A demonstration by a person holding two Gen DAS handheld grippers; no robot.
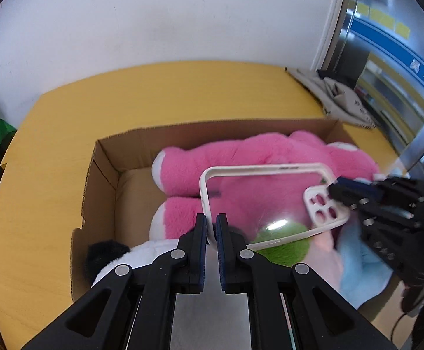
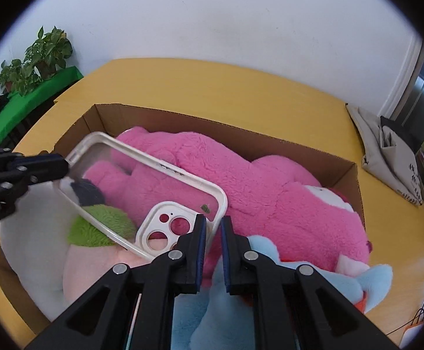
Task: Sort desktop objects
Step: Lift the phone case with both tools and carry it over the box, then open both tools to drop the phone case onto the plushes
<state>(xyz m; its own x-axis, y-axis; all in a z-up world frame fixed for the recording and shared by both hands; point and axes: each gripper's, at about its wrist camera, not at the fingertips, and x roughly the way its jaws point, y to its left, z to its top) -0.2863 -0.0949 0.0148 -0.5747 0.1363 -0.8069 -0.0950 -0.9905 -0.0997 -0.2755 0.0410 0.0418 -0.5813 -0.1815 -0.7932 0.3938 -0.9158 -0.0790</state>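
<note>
A: Where do the tongs stand?

B: Both pinch the phone case (image 1: 265, 204). The left gripper (image 1: 211, 227) clamps the rim at one corner; the right gripper (image 2: 213, 230) clamps the rim at the far end, by the camera cut-out.

A: So the case is in the air?

B: Yes, carried between the two, hanging over the open box (image 2: 270, 143) and just above the toys.

A: What is in the box already?

B: A big pink plush (image 2: 270, 192), a blue one (image 2: 343, 285), a green patch (image 2: 101, 227) and something white (image 1: 141, 255). Whether those are separate toys, I can't tell; the case blurs them.

A: And the rest of the job?

B: The toys look sorted. The case isn't released yet. On the table (image 1: 168, 96) only a bag (image 2: 387, 157) shows, well apart.
</note>
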